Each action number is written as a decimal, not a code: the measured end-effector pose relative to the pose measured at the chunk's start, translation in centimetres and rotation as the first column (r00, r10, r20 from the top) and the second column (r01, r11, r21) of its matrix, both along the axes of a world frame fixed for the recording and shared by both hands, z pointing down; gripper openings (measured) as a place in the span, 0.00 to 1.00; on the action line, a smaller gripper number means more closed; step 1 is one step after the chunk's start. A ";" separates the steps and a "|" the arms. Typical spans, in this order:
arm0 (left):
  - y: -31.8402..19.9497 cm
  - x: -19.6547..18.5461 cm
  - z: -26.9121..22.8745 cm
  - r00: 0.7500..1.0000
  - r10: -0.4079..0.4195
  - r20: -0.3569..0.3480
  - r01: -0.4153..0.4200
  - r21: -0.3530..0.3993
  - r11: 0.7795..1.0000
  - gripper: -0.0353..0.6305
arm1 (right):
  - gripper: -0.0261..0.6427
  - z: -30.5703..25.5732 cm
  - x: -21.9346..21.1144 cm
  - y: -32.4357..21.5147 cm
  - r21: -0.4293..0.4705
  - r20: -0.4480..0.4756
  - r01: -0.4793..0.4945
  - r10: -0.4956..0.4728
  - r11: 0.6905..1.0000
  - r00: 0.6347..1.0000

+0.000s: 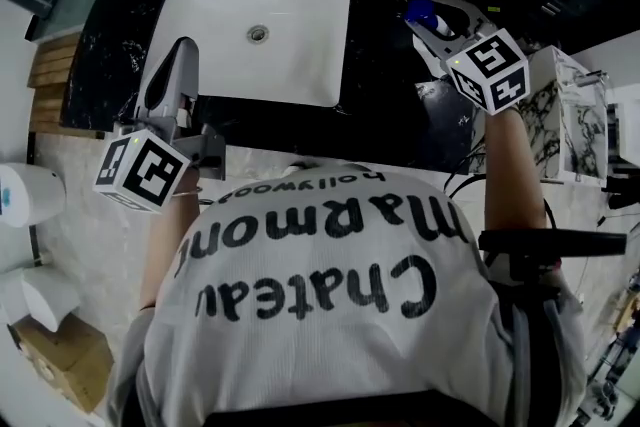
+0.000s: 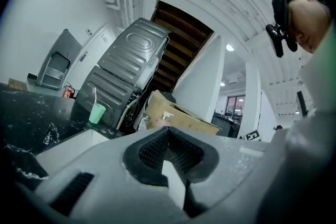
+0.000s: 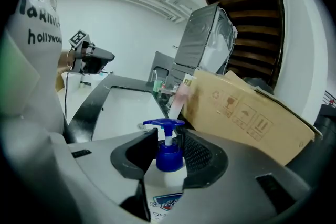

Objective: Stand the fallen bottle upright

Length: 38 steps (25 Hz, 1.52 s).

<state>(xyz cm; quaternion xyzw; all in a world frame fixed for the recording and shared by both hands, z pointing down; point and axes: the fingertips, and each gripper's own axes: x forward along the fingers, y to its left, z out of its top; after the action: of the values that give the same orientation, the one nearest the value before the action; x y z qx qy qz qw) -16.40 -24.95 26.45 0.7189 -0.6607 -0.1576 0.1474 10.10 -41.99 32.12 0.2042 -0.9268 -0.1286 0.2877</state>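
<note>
right claw (image 3: 165,138) clamped on the blue-pump bottle (image 3: 169,159), left claw (image 2: 170,140) closed together and empty.

The right gripper (image 3: 167,139) clamped a white pump bottle (image 3: 169,159), blue nozzle pointing far; beyond lay a white sink (image 3: 123,113) left, a cardboard box (image 3: 247,118) right.

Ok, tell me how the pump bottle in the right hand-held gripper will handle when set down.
The pump bottle looks rigid plastic, so the right hand-held gripper, shut on it, probably won't crush it. With the pump head on top it may tip easily. Its smooth body could slip.
</note>
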 end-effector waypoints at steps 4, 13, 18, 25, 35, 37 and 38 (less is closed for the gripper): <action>-0.8 0.4 -0.2 1.000 0.015 0.002 -0.015 -0.003 1.000 0.07 | 0.24 -0.3 1.7 -0.8 0.001 0.034 -0.053 0.053 0.999 0.998; -2.9 1.9 -0.9 0.999 0.041 0.019 -0.040 -0.015 0.999 0.07 | 0.24 -2.2 6.7 -3.6 -0.073 0.242 -0.203 0.215 0.976 0.946; -3.4 2.3 -0.6 0.997 0.069 0.021 -0.069 -0.006 0.998 0.07 | 0.24 -2.7 8.3 -3.7 -0.099 0.322 -0.259 0.277 0.961 0.905; -4.4 3.4 -0.2 0.994 0.104 0.020 -0.104 -0.006 0.995 0.07 | 0.24 -2.9 10.3 -3.7 -0.135 0.409 -0.307 0.335 0.942 0.849; -5.1 3.9 -0.1 0.990 0.140 0.027 -0.140 -0.003 0.990 0.07 | 0.24 -3.0 12.2 -3.3 -0.155 0.464 -0.356 0.386 0.922 0.798; -5.2 4.0 0.1 0.989 0.145 0.024 -0.145 -0.007 0.989 0.07 | 0.24 -2.9 12.7 -3.2 -0.168 0.480 -0.362 0.397 0.917 0.782; -5.3 4.0 0.2 0.989 0.149 0.023 -0.149 -0.008 0.989 0.07 | 0.24 -2.9 12.9 -3.1 -0.172 0.484 -0.364 0.400 0.915 0.778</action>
<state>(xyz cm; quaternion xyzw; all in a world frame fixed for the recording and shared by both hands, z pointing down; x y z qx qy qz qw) -12.39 -30.21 26.63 0.7676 -0.6074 -0.1358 0.1532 22.98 -45.12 29.22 0.4045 -0.9123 0.0230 0.0591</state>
